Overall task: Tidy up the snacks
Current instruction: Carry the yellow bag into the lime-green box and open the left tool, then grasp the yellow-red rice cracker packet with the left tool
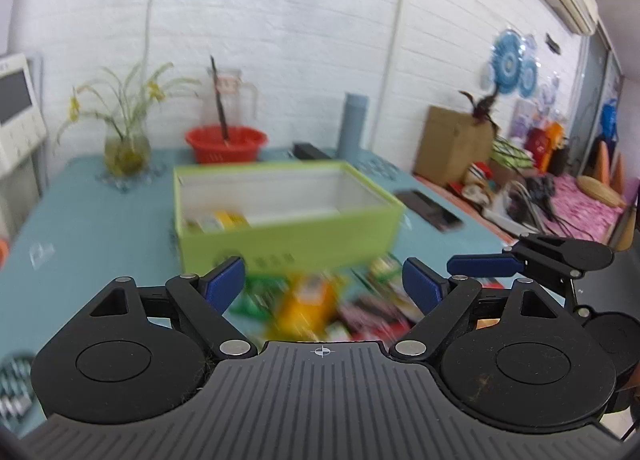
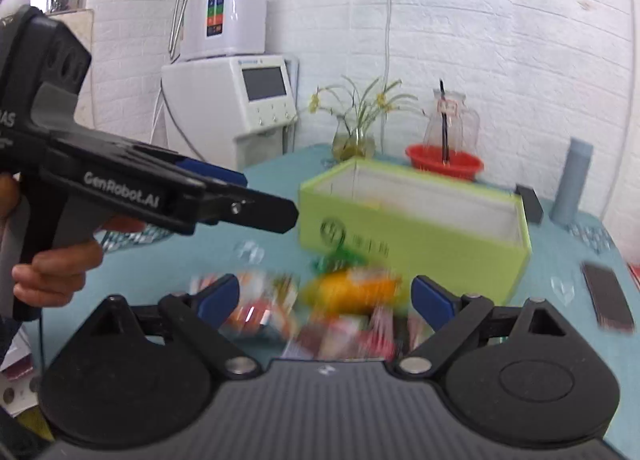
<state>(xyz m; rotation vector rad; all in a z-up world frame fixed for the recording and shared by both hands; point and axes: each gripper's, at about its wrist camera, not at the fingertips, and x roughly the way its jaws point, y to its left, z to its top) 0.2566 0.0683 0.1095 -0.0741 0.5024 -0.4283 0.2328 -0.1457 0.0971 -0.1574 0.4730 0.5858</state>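
A lime-green open box [image 1: 280, 238] stands on the teal table, with a yellow packet [image 1: 224, 220] lying in its near left corner. In front of the box is a blurred pile of snack packets, an orange one [image 1: 308, 302] on top. My left gripper [image 1: 323, 280] is open just above this pile, nothing pressed between its blue pads. In the right wrist view the same box [image 2: 420, 248] and orange packet [image 2: 356, 288] lie ahead. My right gripper [image 2: 326, 296] is also open over the pile and holds nothing. A hand [image 2: 52, 272] holds the left tool on the left.
Behind the box stand a red basket [image 1: 226, 144], a glass vase with a plant [image 1: 126, 148], a clear jug [image 1: 230, 100] and a grey cylinder [image 1: 352, 124]. A dark phone [image 1: 430, 209] lies right of the box. White machines [image 2: 228, 100] stand beyond the table's left end.
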